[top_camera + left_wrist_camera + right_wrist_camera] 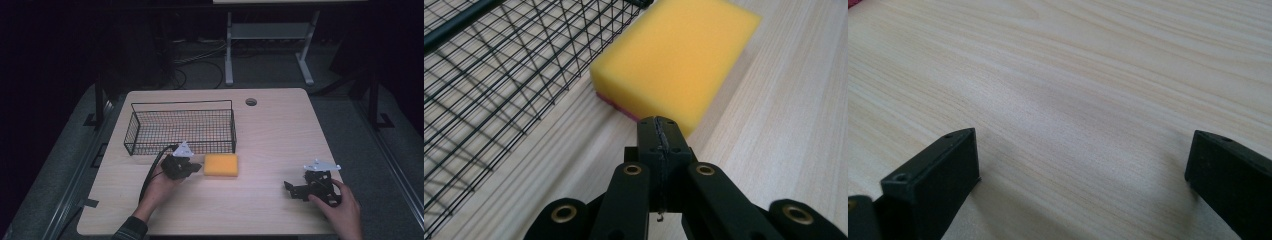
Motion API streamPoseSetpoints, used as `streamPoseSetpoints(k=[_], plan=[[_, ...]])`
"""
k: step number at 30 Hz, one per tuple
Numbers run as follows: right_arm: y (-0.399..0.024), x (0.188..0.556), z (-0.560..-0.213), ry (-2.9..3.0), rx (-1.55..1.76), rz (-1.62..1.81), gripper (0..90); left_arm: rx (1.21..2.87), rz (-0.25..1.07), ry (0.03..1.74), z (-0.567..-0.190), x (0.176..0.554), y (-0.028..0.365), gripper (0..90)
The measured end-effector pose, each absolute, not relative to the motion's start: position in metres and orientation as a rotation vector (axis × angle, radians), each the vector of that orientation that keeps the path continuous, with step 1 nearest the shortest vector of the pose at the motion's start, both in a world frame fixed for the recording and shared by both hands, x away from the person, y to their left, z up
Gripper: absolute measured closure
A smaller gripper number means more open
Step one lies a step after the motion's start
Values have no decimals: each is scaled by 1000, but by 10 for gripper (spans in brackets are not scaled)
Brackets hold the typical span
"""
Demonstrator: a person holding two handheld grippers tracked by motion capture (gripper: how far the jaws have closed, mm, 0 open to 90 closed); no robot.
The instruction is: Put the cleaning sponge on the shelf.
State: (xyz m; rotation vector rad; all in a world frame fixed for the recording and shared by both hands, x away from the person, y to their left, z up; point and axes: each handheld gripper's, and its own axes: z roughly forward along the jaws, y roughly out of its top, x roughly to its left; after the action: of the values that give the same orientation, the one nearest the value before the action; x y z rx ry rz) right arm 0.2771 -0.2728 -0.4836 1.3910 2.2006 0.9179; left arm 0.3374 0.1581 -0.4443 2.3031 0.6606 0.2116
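Clenched, empty left gripper (659,131) (right gripper (1083,165) spread wide) just beside yellow rectangular foam sponge (676,60), near black wire-mesh basket (182,127).

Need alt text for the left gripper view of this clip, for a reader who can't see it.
The left gripper, jaws shut together, points at the near corner of a yellow sponge lying on a pale wooden table. A black wire basket stands to the sponge's left.

The left hand (161,186) reaches in from the near edge, holding black two-jaw left tongs (196,168) with jaws pressed together, pointing right. At the near right, the right hand (342,207) holds black right tongs (290,189), jaws spread wide.
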Motion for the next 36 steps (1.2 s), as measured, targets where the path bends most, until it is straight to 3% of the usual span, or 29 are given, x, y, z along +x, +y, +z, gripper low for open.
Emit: streamPoseSetpoints(k=[36], plan=[[-273, 277, -484, 2200, 1391, 918, 1, 2347, 135, 589, -444, 326, 139, 898]])
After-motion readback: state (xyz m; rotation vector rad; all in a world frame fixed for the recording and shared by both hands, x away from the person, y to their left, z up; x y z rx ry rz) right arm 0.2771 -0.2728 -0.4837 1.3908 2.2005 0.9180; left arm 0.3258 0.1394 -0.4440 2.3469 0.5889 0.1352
